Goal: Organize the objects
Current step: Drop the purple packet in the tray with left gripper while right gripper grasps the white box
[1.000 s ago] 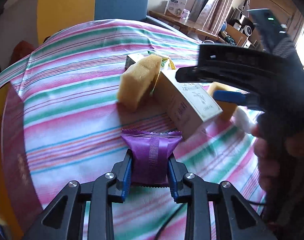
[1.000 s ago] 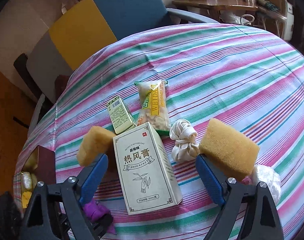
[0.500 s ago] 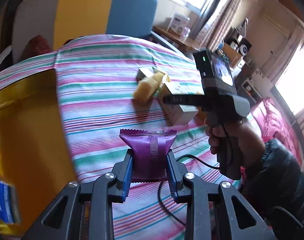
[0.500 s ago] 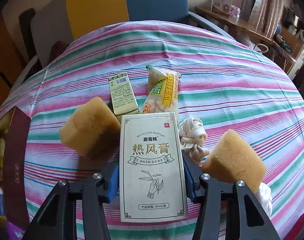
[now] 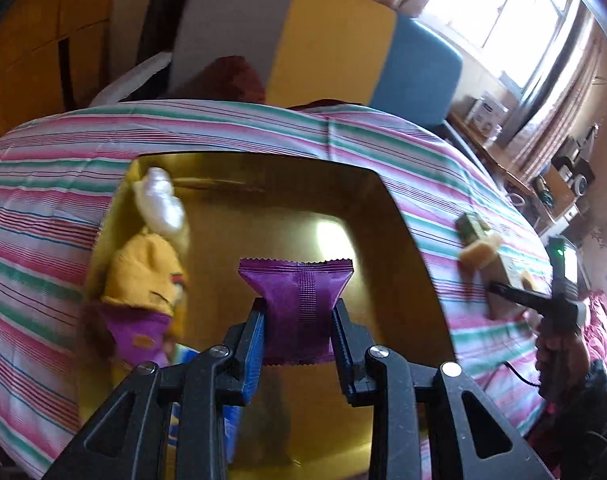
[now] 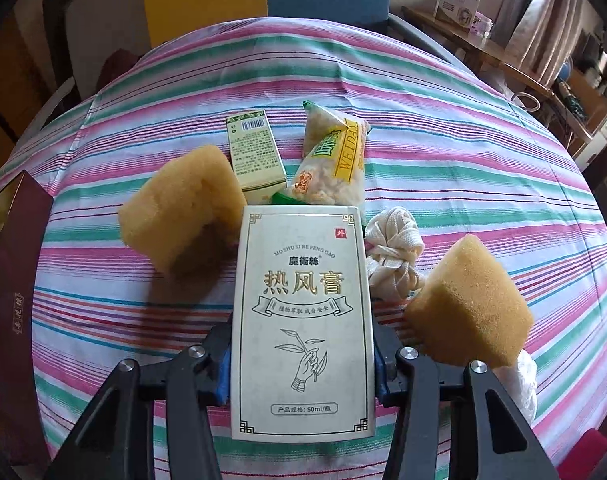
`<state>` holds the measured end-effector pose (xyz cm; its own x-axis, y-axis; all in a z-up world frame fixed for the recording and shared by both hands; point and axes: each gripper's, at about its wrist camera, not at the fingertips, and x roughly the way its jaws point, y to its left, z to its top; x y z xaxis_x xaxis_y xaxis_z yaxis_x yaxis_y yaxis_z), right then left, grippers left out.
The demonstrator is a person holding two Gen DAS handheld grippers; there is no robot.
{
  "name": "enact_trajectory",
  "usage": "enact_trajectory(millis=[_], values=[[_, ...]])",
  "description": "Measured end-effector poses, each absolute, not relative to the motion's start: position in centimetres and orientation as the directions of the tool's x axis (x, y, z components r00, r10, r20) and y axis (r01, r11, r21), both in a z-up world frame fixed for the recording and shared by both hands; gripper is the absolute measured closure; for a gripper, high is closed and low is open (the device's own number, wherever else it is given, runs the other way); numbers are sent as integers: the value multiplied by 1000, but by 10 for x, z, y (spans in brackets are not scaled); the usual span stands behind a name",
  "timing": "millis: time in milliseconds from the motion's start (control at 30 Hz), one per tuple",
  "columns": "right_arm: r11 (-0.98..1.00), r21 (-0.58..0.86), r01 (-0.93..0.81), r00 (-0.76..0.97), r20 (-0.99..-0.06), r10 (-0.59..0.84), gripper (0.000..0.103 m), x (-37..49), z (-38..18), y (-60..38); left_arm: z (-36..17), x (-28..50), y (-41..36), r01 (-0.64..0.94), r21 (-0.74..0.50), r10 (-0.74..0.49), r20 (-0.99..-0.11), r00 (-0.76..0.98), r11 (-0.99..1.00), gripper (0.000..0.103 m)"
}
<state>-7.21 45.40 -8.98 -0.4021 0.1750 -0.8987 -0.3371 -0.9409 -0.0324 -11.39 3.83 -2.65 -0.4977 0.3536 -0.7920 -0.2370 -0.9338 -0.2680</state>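
Left wrist: purple packet [image 5: 301,300] pinched in left gripper [image 5: 299,344] over gold box [image 5: 403,240], blurred toys inside. Right gripper [image 6: 302,360] clamped on white carton [image 6: 303,320], sponges [image 6: 183,200] flanking.

Striped tablecloth [image 6: 443,128] bears sponges [image 6: 179,208], cartons [image 6: 255,152], gold box [image 5: 407,240]

A lived-in home room, by the look of the round desk under a pink, green and white striped cloth [image 6: 423,92] and the grey, yellow and blue upholstered chair back [image 5: 343,52] behind it. Sunlit window with drawn brown curtains [image 5: 559,112] above a cluttered wooden side table [image 6: 483,44].
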Motion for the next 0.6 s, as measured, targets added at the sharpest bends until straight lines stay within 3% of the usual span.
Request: enact_trajectory(millis=[500, 600], values=[[-962, -73, -261, -407, -896, 178, 52, -74, -87, 435, -71, -238, 36, -164, -173, 231, -853, -468, -971, 73], [-964, -72, -256, -409, -895, 176, 52, -74, -87, 434, -83, -256, 35, -141, -156, 203, -871, -447, -978, 67]])
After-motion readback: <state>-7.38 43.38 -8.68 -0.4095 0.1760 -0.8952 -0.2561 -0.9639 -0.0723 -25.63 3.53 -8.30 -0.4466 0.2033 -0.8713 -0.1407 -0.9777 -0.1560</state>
